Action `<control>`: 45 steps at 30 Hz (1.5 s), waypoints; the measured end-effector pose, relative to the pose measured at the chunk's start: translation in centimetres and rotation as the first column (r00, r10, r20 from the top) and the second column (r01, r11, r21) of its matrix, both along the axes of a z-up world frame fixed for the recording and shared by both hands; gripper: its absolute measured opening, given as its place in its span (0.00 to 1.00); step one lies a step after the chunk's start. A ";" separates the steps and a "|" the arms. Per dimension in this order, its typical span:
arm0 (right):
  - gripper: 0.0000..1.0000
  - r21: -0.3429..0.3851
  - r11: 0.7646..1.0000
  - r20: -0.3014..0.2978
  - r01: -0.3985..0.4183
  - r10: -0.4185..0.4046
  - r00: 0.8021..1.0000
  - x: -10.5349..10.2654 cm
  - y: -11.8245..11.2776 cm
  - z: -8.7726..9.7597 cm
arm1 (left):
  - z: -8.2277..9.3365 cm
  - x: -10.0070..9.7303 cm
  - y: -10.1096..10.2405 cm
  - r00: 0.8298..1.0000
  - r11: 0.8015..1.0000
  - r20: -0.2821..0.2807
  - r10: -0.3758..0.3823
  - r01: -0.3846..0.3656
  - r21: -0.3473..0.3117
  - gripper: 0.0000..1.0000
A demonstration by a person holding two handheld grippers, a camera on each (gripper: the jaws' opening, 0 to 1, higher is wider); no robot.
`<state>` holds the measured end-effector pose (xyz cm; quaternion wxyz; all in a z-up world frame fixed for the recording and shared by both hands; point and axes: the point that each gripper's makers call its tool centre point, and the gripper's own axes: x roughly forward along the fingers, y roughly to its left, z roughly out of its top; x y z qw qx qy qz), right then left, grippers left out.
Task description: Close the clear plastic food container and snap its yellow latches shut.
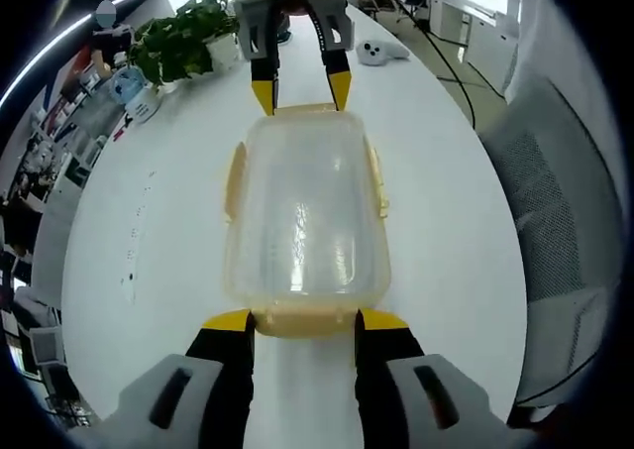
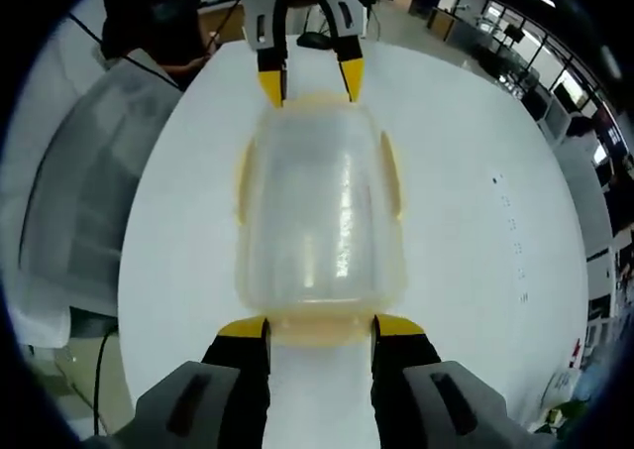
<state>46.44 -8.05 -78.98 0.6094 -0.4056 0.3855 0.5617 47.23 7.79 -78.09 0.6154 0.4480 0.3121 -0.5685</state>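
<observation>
White tabletop (image 1: 446,221) runs long and bare under both tools, with a potted plant (image 1: 183,38) and a pale controller (image 1: 379,51) far off beyond the opposite gripper in the left gripper view, and an office of desks and screens behind.

Straight ahead of the left gripper (image 1: 302,320), the clear plastic food container (image 1: 305,216) lies lengthwise, lid already seated on top. Its near short end sits just at the yellow jaw tips, which stand spread about as wide as that end and close on nothing; whether they touch the rim I cannot tell. At the far short end the right gripper (image 1: 300,90) faces back, its tips also parted and set at the container's edge.

From the right gripper view the same layout mirrors: the right gripper (image 2: 321,325) stands open at its near end of the container (image 2: 319,206), and the left gripper (image 2: 309,80) stands open at the far end. Bracketing the box end to end probably keeps it from sliding while pressure goes on.

Yellow latches (image 1: 376,181) on the long sides, off to either flank of each tool, appear folded against the walls; the end latches look yellow and low, but whether any has snapped home is unclear.
</observation>
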 end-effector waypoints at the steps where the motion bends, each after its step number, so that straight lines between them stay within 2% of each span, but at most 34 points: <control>1: 0.38 0.000 1.000 0.000 -0.002 0.002 1.000 0.0 -0.1 -0.1 | -0.1 0.0 -0.1 1.000 1.000 -0.002 -0.001 0.001 -0.001 0.39; 11: 0.39 -0.014 1.000 -0.016 -0.004 0.004 1.000 0.3 -0.8 -0.9 | -0.9 0.2 -0.8 1.000 1.000 -0.020 0.003 -0.003 0.007 0.39; 30: 0.39 0.012 1.000 -0.080 0.011 -0.010 0.997 0.1 -0.7 -1.3 | -1.7 0.3 -0.7 0.997 1.000 -0.077 -0.003 0.003 -0.008 0.39; 40: 0.39 0.020 1.000 -0.090 0.019 -0.017 0.996 0.1 -0.7 -1.4 | -2.1 0.4 -0.8 0.993 1.000 -0.113 -0.024 0.022 -0.018 0.39; 45: 0.39 0.022 1.000 -0.089 0.021 -0.019 0.996 0.1 -0.7 -1.4 | -2.2 0.4 -0.8 0.994 0.999 -0.110 -0.028 0.026 -0.020 0.40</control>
